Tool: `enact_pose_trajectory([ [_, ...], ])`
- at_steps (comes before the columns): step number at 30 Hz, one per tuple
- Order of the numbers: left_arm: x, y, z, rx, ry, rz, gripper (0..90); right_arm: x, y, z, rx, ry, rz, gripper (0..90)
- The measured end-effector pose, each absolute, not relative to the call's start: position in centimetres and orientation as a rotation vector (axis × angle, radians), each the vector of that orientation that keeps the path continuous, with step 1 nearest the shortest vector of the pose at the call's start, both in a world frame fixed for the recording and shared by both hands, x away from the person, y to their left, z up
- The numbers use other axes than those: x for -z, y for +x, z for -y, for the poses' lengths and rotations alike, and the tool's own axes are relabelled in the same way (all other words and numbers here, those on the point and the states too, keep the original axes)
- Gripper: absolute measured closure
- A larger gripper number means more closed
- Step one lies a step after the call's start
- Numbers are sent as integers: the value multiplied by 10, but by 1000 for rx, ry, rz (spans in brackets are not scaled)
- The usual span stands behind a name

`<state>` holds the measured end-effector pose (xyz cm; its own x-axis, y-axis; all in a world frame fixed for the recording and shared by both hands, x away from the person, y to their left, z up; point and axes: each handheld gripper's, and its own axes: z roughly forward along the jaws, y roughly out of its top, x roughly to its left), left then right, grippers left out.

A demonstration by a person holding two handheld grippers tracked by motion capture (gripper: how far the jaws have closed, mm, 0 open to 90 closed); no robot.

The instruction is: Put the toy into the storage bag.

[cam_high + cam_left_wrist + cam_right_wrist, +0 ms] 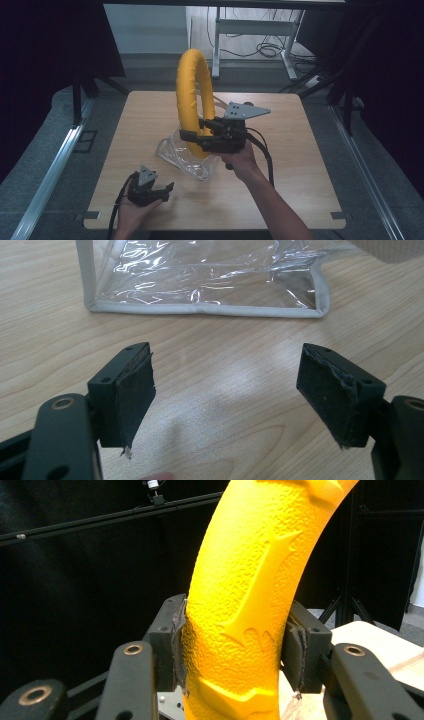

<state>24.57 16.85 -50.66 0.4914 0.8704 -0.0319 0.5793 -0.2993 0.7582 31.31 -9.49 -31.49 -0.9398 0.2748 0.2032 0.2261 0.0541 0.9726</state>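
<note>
Nearest, the left gripper [159,192] rests low over the bench [280,200], its jaws spread wide with nothing between them. Beyond it, the right gripper [234,652] pinches a yellow padded ring [250,595], pebbled in texture and held upright above a clear plastic bag [205,275] lying mid-bench.

Overhead forward-down view; two close tongs-mounted views.

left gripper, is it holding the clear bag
No, the left gripper has its jaws wide apart over bare table, and the clear bag lies beyond them, untouched.
</note>
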Motion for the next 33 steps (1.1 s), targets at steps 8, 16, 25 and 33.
enact_pose_trajectory([
  [8,507,246,-168,-506,2010,-1190,230,324,314,94,-2067,545,-2269,508],
  [16,508,246,-168,-505,2012,-1189,231,332,316,92,-2067,556,-2283,507],
  [25,508,246,-168,-505,2012,-1188,230,345,321,90,-2059,590,-2317,507],
  [33,508,246,-168,-503,2013,-1188,230,359,326,90,-2046,627,-2343,507],
])
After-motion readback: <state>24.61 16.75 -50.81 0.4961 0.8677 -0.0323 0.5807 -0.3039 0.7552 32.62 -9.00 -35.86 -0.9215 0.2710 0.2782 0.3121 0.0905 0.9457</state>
